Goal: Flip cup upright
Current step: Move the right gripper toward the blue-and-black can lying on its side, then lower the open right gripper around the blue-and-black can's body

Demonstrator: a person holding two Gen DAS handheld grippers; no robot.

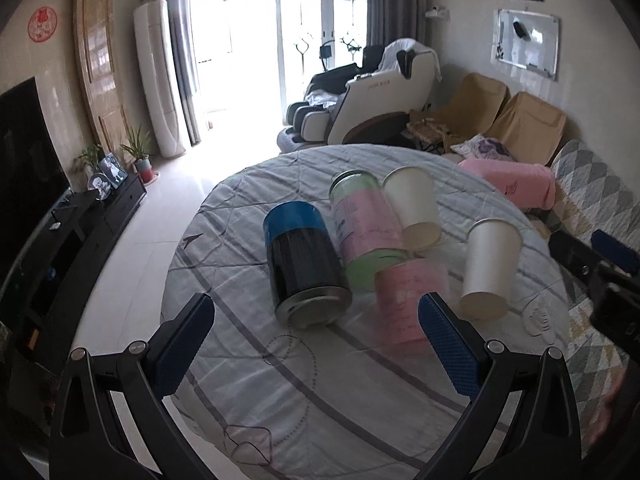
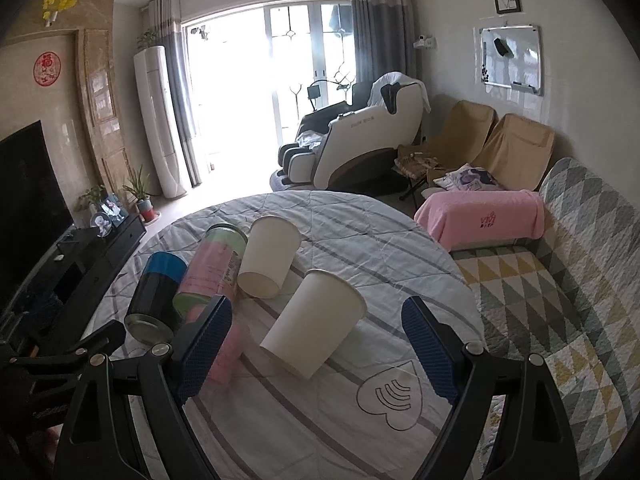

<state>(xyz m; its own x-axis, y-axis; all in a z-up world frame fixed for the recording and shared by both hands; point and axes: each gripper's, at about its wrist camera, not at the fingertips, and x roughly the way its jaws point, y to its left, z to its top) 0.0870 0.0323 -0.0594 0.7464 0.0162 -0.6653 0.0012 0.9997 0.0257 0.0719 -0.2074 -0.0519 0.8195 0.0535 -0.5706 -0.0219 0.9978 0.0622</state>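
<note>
Nearby, white paper cup (image 2: pixel 314 322) on its side, left gripper (image 1: pixel 316 328) and right gripper (image 2: pixel 316 344) both spread, empty

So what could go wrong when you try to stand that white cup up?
The near paper cup lies on its side on a soft, wrinkled cloth, so it might roll away when the open right gripper closes. Squeezing hard could crush its thin wall. The pink can lies close by and could get bumped.
</note>
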